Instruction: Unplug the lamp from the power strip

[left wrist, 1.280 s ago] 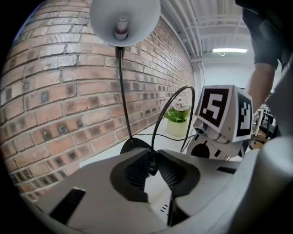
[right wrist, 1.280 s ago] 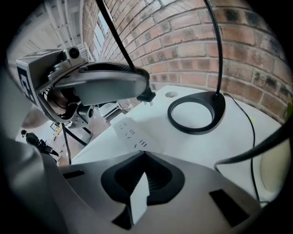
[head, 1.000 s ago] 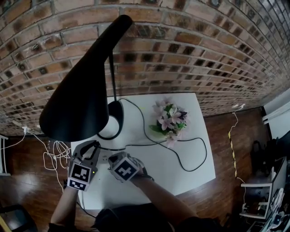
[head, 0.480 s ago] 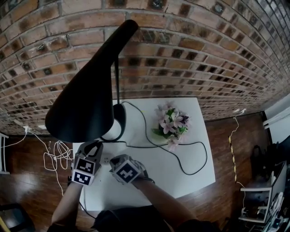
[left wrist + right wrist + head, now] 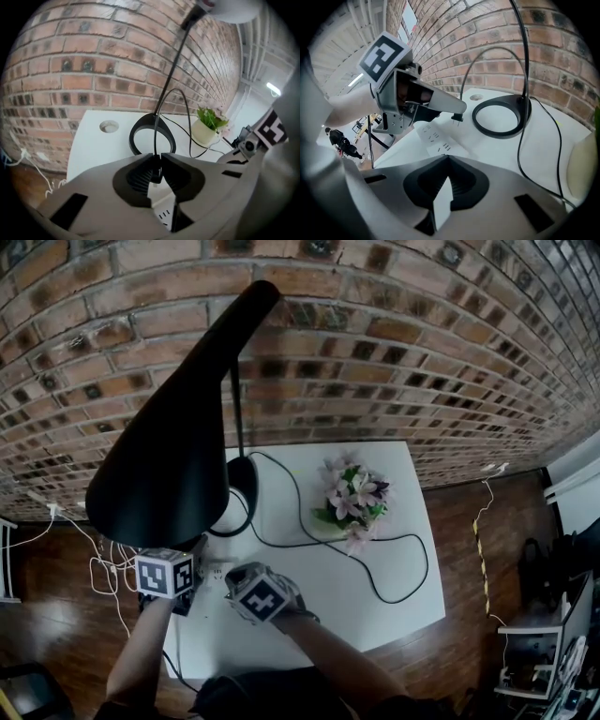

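The black lamp has a big cone shade (image 5: 164,465) and a ring base (image 5: 239,495) on the white table (image 5: 394,587). Its black cord (image 5: 375,568) loops across the table. My left gripper (image 5: 157,161) is shut on the lamp's black plug (image 5: 457,114), whose prongs hang free just above the white power strip (image 5: 433,139). My right gripper (image 5: 445,176) is shut on the near end of that strip, which lies flat on the table. In the head view the shade hides the left gripper's tips.
A pot of pink and white flowers (image 5: 352,498) stands right of the lamp base. A brick wall (image 5: 394,362) backs the table. A round cable hole (image 5: 109,126) sits near the table's back left. White cables (image 5: 108,563) lie on the wooden floor at left.
My left gripper has risen and tilted, and its marker cube now faces up. The right gripper has stayed on the strip.
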Motion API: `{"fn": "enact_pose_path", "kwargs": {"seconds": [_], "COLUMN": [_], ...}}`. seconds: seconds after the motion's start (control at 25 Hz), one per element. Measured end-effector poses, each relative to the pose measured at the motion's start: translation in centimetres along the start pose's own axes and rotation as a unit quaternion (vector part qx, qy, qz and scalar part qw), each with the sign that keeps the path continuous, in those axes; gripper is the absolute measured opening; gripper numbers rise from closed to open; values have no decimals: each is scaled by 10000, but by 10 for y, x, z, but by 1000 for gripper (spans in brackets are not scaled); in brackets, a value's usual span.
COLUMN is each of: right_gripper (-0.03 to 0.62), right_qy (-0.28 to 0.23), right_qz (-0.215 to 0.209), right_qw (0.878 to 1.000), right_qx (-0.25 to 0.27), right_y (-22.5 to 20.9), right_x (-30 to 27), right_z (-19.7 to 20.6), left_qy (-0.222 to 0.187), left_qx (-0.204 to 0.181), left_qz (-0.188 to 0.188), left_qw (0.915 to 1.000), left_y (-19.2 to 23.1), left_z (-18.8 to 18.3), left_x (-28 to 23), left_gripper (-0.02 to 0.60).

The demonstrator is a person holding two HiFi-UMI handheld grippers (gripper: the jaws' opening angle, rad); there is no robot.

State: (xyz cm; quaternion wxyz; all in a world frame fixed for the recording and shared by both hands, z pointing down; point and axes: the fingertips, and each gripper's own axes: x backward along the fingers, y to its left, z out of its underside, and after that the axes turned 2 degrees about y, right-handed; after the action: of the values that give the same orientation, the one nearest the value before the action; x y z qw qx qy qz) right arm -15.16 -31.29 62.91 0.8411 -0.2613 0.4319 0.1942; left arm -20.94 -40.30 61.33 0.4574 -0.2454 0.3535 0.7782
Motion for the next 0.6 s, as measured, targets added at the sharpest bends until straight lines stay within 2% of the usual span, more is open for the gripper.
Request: {"fn": "enact_pose_path", "kwargs": {"seconds": [0.04,0.12,0.6], "right_gripper": [-2,-2,-2], "right_qy": [-9,-10,-24], "right_qz": [1,-16,-72], "right_qw": [10000,10000,10000], "right_qx": [1,-8,5], "right_y": [0,0,0], "right_x": [0,0,0], "right_z": [0,0,-1], "left_qy": [35,90,255], "left_qx": [240,420,243], "left_qz": [47,38,-256], "left_qw": [9997,9991,9991], "left_y": [3,9,23], "left_z": [2,5,7], "left_x": [-2,-4,-5], "left_gripper": [60,60,66]}}
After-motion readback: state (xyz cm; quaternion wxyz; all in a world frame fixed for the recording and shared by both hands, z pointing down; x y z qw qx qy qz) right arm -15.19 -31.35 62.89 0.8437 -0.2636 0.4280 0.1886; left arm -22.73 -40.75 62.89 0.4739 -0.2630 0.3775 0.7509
